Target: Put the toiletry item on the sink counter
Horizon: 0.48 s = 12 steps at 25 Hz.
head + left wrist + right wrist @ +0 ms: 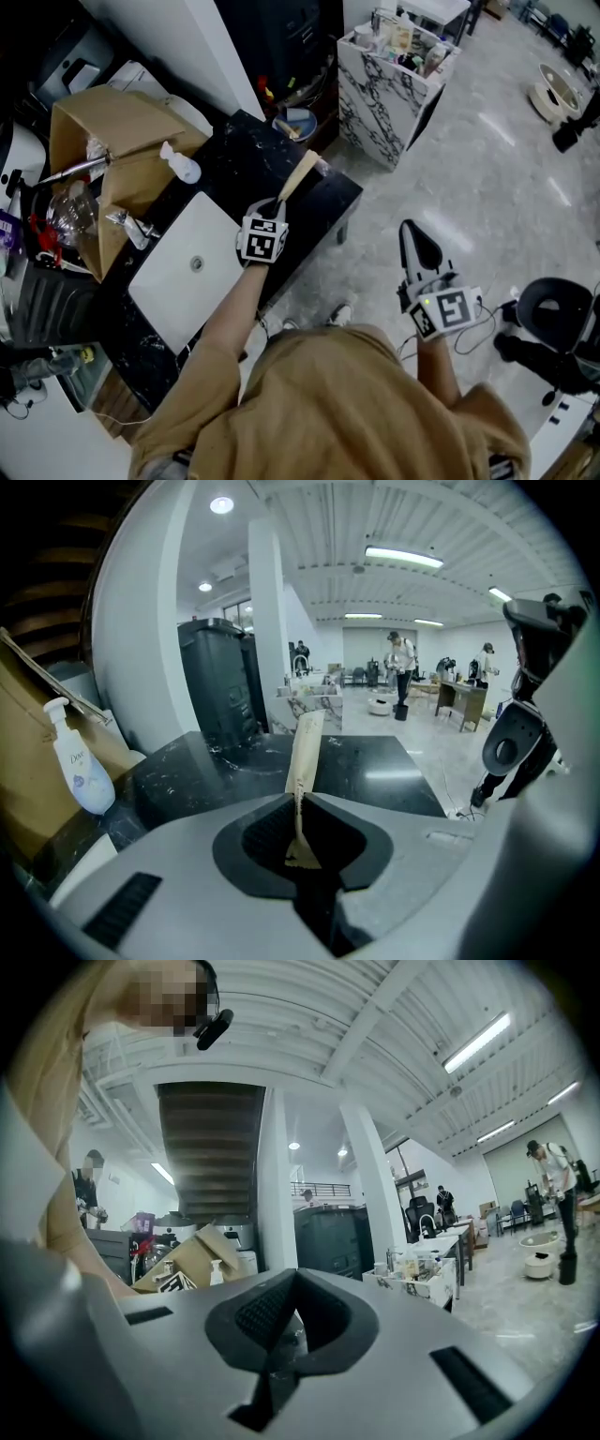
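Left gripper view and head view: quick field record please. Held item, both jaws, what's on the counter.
left gripper: shut on thin tan sachet, pinched by its lower end
sachet position: held over black marble sink counter, not released
right gripper: shut, nothing between the jaws, off to the side over the floor
on counter: white pump bottle, white rectangular sink basin
beside counter: open brown cardboard box
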Each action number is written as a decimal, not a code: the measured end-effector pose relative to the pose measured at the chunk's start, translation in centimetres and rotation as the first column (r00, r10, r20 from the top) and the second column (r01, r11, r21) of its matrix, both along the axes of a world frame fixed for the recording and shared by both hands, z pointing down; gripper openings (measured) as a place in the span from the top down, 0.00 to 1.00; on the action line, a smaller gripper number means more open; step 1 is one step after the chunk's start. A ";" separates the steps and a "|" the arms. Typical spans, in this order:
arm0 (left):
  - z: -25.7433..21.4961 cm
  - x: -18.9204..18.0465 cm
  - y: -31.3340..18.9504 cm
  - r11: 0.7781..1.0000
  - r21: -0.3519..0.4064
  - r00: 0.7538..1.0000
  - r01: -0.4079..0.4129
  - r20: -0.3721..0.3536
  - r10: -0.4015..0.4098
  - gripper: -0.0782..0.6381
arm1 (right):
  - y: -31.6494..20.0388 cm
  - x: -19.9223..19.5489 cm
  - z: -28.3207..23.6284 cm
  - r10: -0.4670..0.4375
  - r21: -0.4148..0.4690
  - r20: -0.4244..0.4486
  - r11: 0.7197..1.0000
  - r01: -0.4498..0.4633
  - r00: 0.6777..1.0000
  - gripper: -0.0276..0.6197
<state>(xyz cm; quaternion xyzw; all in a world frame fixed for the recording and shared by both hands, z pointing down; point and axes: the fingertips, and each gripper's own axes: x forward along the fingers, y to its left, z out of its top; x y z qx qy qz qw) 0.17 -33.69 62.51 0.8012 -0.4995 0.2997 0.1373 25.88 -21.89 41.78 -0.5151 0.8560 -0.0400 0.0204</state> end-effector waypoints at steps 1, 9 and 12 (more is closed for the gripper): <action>0.5 0.1 0.1 1.000 -0.010 1.000 -0.011 0.019 0.011 0.85 | -0.1 0.0 0.0 -0.002 -0.001 -0.003 1.000 0.002 1.000 0.95; 1.6 0.8 0.1 0.999 -0.031 0.997 -0.043 0.061 0.045 0.85 | -0.4 -0.3 0.4 -0.017 -0.022 -0.007 1.000 0.017 1.000 0.95; 1.7 0.9 -0.1 0.998 -0.040 0.996 -0.045 0.075 0.048 0.85 | -0.4 -0.4 0.6 -0.019 -0.031 -0.004 0.999 0.019 1.000 0.95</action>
